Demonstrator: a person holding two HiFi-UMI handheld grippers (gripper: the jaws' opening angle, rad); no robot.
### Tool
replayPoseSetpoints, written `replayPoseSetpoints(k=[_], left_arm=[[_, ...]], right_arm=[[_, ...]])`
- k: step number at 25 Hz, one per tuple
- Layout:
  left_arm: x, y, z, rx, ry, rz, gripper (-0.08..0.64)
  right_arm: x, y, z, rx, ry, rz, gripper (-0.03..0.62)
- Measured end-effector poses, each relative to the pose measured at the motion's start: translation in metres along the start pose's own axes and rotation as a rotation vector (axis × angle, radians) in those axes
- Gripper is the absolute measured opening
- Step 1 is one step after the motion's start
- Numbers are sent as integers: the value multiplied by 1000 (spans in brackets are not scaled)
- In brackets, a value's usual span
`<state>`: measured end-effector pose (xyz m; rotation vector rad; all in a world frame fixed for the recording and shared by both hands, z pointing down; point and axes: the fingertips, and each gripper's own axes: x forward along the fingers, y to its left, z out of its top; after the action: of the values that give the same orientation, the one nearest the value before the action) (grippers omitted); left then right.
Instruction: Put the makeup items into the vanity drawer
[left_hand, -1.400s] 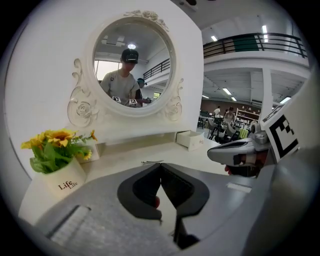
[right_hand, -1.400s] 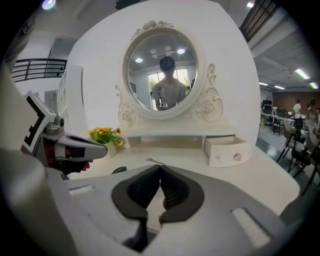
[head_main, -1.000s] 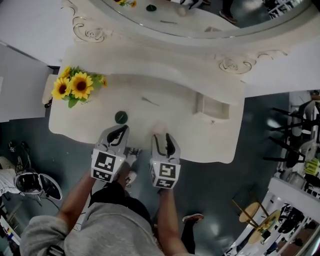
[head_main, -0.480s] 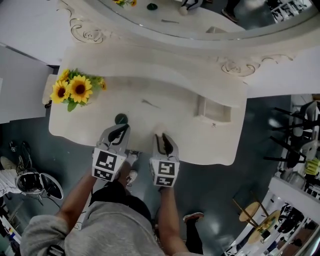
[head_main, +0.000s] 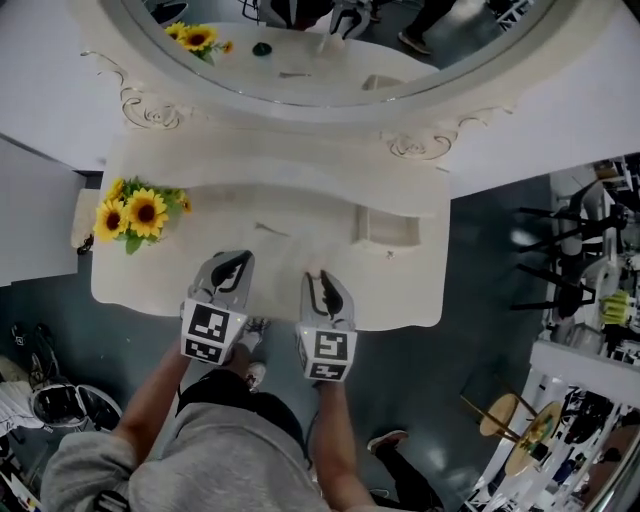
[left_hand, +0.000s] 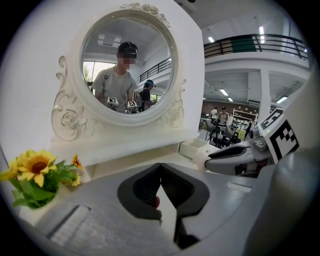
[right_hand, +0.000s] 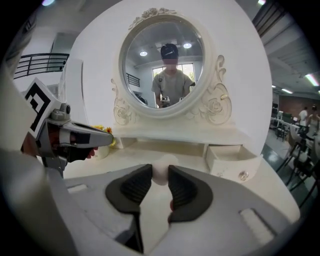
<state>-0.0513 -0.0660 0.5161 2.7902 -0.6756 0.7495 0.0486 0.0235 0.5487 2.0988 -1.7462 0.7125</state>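
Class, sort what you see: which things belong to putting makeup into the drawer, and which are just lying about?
Job: pale round sponge, between the right gripper's just-closed jaws; open drawer.
Lying about: sunflowers; mirror.

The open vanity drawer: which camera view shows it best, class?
The right gripper view: the drawer is near and large, pulled out, knob visible. The head view shows it small, from above; the left gripper view, small and distant.

A pale round puff (right_hand: 160, 173) sits pinched in the right gripper (right_hand: 160, 168), the drawer (right_hand: 235, 162) open.
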Motion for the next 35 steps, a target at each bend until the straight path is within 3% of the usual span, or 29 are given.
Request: replayPoseSetpoints(k=[8, 21, 35], left_arm=[[14, -18, 56, 49, -86, -61, 11], [33, -52, 112, 115, -158, -127, 11], [96, -83, 127, 106, -113, -111, 11]], right_arm=[[-23, -32, 54, 12, -104, -90, 110], [-54, -94, 87, 16, -184, -212, 110], [-29, -174, 78, 59, -138, -206, 112]])
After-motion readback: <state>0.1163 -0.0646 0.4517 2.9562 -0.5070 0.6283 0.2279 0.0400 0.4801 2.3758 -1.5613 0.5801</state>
